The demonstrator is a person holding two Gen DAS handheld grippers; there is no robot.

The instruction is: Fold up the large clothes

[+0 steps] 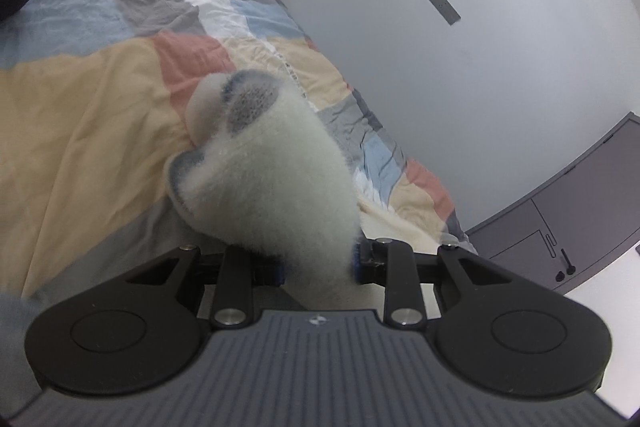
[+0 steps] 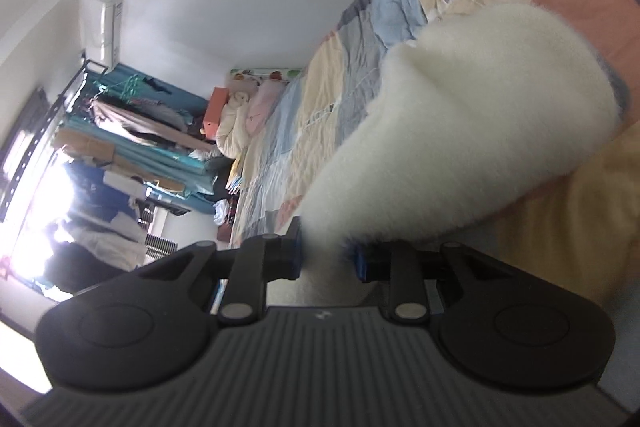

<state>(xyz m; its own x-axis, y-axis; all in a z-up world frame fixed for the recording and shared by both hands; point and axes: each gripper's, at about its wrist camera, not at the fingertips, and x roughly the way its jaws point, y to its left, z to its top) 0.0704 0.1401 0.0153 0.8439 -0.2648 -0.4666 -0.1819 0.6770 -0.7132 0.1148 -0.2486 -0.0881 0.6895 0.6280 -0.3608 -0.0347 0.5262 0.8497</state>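
Clearly both the left gripper [image 1: 318, 263] and right gripper [image 2: 326, 259] clamp white fleece garment [image 1: 276, 183] between narrowed jaws.

a big bed [image 1: 100, 99] wears a wrinkly quilt [image 2: 320, 115] of yellow, blue, pink and grey patches. at its far end lie soft pink and cream bundles [image 2: 244, 115], maybe pillows or blankets.

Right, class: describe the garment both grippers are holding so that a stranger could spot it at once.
Start at the bed with the patchwork quilt beside the white wall. Above it, a fluffy white garment is pinched between the pads of the left gripper and the right gripper. Unlike the flat, crinkled quilt, it is plain, furry, and edged with grey-blue trim.
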